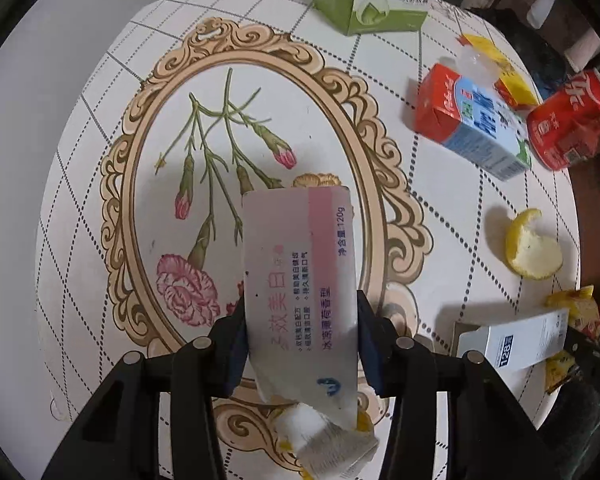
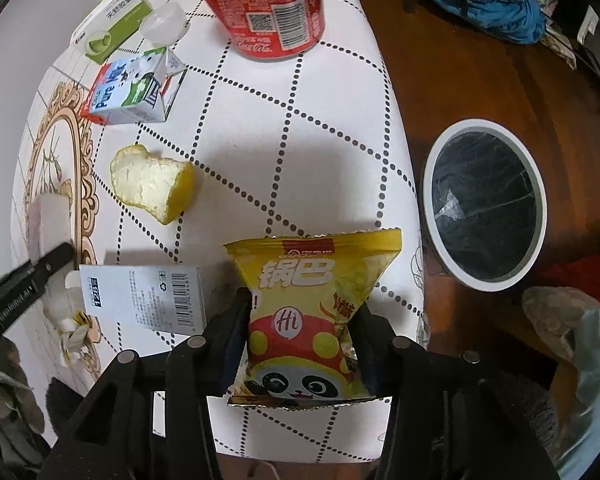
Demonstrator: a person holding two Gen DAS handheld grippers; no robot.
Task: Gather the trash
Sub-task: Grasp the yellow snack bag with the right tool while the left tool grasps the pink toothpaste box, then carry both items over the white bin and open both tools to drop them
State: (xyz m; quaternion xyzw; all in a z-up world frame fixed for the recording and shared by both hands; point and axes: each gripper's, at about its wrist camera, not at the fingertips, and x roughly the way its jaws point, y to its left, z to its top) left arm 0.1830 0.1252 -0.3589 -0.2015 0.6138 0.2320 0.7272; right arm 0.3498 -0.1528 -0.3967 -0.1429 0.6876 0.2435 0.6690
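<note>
My left gripper [image 1: 300, 316] is shut on a flattened white and pink toothpaste tube [image 1: 300, 276], held over the round table [image 1: 100, 80]. My right gripper [image 2: 300, 316] is shut on a yellow snack bag [image 2: 312, 300] with a panda print, near the table's right edge. A white trash bin [image 2: 485, 205] with a black liner stands on the floor to the right of the table. Loose on the table are a yellow fruit peel [image 2: 152, 184], a milk carton [image 2: 132, 88], a red cola can [image 2: 268, 4], a white box [image 2: 140, 296] and a green box [image 2: 112, 28].
The table [image 2: 320, 140] has a white cloth with a dotted grid and a flower oval [image 1: 260, 184]. A brown wooden floor [image 2: 460, 80] lies to the right. Blue cloth [image 2: 484, 0] lies on the floor far behind the bin. A clear plastic cup [image 2: 166, 22] sits by the green box.
</note>
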